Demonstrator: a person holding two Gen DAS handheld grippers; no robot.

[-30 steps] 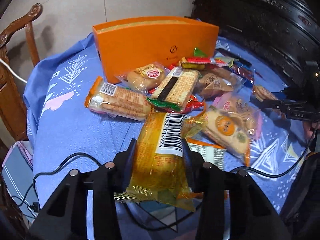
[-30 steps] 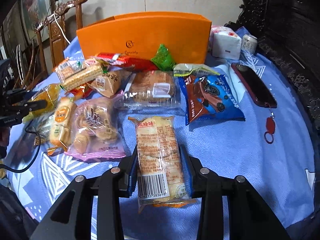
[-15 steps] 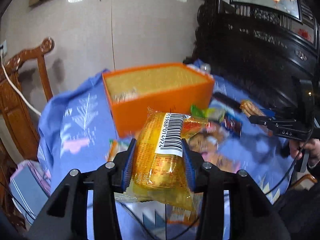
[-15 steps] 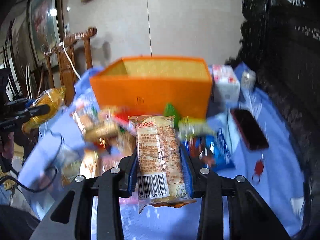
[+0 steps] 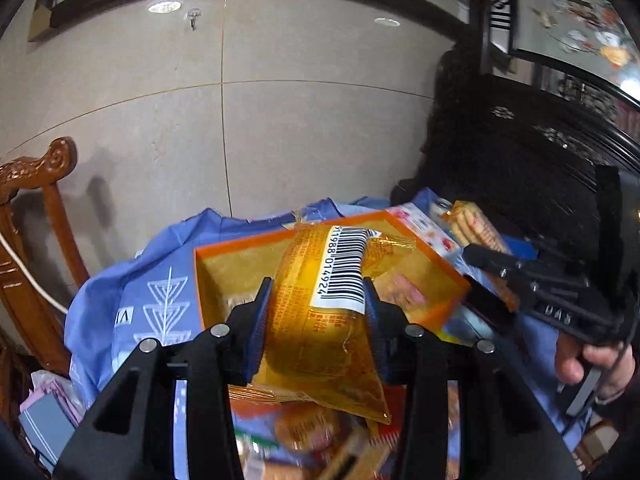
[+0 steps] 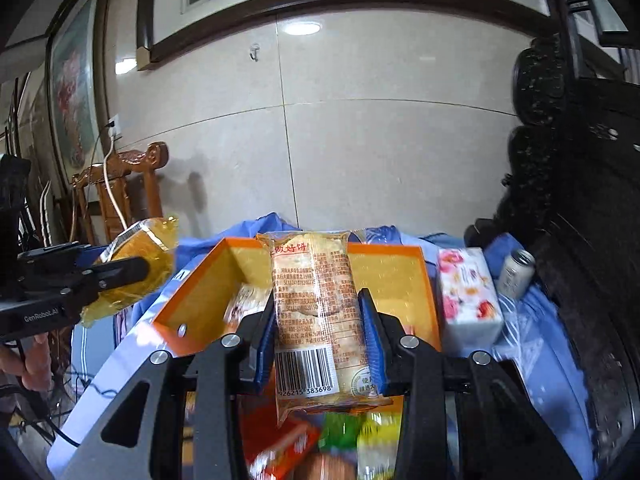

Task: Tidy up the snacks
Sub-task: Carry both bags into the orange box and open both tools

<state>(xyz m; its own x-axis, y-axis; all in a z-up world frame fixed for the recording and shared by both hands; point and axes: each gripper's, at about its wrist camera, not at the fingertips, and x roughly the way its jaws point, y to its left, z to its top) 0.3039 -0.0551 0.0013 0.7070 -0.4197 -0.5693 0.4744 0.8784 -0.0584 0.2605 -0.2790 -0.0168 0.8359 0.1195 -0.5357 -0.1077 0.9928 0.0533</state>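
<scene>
My left gripper (image 5: pixel 318 294) is shut on a yellow snack packet (image 5: pixel 320 320) with a white barcode label, held in the air over the near edge of the open orange box (image 5: pixel 224 276). My right gripper (image 6: pixel 316 308) is shut on a clear cracker packet (image 6: pixel 314 300) with a barcode, held above the orange box (image 6: pixel 192 320). At least one pale packet (image 6: pixel 246 300) lies inside the box. The left gripper with its yellow packet (image 6: pixel 132 272) shows at the left of the right wrist view. The right gripper with its cracker packet (image 5: pixel 476 232) shows at the right of the left wrist view.
The box stands on a blue patterned cloth (image 5: pixel 132 296). Several blurred snack packets (image 6: pixel 316 444) lie below the grippers. A flowered tissue pack (image 6: pixel 468 292) and a small can (image 6: pixel 516 268) stand right of the box. Carved wooden chairs (image 5: pixel 36 216) and dark furniture (image 6: pixel 580 240) flank the table.
Both grippers have risen from the table with their packets and moved forward to the orange box, whose open inside now shows. The loose snacks have dropped to the bottom of both views.
</scene>
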